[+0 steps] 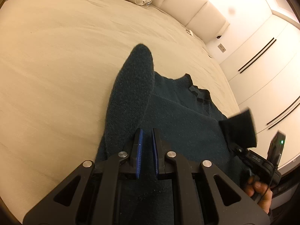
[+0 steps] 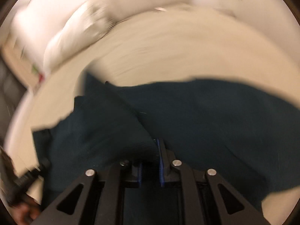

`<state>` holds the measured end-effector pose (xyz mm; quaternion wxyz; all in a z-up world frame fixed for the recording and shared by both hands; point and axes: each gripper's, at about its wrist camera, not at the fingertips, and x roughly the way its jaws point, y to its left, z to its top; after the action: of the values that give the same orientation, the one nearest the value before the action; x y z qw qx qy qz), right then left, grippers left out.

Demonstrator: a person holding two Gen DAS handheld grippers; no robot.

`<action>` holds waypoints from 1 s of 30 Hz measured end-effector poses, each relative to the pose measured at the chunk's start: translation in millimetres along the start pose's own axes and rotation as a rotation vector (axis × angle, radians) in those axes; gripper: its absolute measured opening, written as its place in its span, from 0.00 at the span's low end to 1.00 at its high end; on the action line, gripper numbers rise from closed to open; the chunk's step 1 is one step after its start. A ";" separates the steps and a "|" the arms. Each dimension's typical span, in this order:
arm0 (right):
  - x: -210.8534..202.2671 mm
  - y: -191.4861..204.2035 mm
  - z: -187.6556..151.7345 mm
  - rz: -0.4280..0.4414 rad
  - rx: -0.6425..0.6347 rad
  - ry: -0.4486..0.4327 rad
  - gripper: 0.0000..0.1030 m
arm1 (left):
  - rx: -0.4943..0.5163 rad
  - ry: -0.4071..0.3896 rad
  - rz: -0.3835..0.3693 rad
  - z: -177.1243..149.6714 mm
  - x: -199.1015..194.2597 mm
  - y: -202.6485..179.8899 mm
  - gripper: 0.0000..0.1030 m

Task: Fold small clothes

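One dark teal knitted sweater rumpled on cream bed; left gripper fingers pressed together, right gripper fingers pinching a sweater fold.

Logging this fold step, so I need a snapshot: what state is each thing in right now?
Sweater: dark teal, lying on the bed, one sleeve folded over its body.
Left gripper: jaws nearly shut, nothing visibly pinched.
Right gripper: jaws shut on sweater cloth.
Bed: sheet spread, lightly creased.
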<state>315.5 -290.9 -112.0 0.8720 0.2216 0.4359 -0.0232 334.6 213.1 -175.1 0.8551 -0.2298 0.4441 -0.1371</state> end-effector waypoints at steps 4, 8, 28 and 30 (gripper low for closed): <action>-14.7 -43.2 -6.7 0.072 0.180 -0.017 0.14 | 0.007 -0.005 0.034 2.4 -8.2 -2.1 0.09; -25.1 -41.7 -12.3 0.091 0.205 -0.020 0.38 | 0.013 -0.004 0.054 2.1 -8.8 -3.2 0.09; -10.0 -47.4 -7.7 0.152 0.285 0.051 0.09 | -0.119 -0.011 -0.092 4.0 -9.7 45.3 0.09; -10.2 -42.9 -9.7 0.144 0.272 0.066 0.09 | -0.150 -0.015 -0.102 5.2 -10.5 50.3 0.09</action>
<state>291.9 -327.2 -124.9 0.8183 0.3692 0.4403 -0.0120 334.5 262.2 -191.1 0.8307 -0.3164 0.4344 -0.1452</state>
